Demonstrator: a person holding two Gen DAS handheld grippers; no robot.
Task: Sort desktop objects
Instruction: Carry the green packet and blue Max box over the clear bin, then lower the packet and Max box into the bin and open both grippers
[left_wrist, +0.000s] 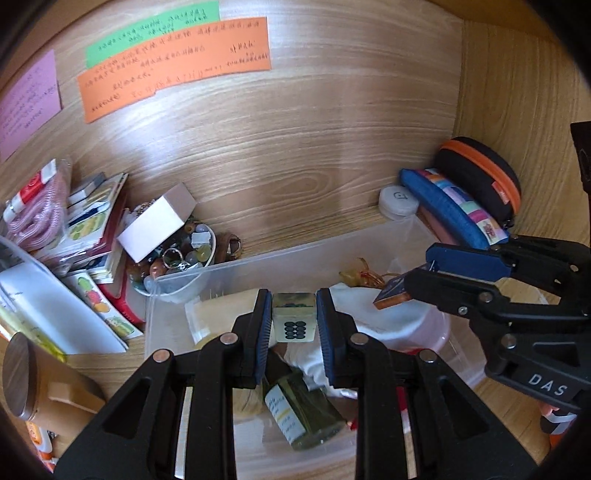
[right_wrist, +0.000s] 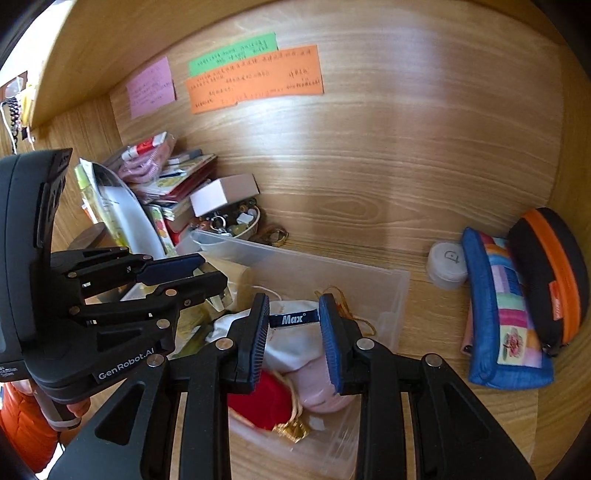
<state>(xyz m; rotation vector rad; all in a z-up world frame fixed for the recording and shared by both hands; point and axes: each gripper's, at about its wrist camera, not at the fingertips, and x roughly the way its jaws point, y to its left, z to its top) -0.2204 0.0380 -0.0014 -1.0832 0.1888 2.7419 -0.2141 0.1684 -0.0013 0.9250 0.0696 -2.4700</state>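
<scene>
Left wrist view: left gripper (left_wrist: 294, 317) jaws pinch glossy rectangular mahjong tile (left_wrist: 294, 318); right gripper (right_wrist: 293, 319) jaws pinch flat "Max" box (right_wrist: 293, 319).

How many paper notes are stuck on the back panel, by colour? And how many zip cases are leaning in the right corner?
Pink note: 1
Green note: 1
Orange note: 1
Blue patchwork zip case: 1
Black zip case with orange zipper band: 1
Total: 3 notes and 2 cases, 5 things.
</scene>
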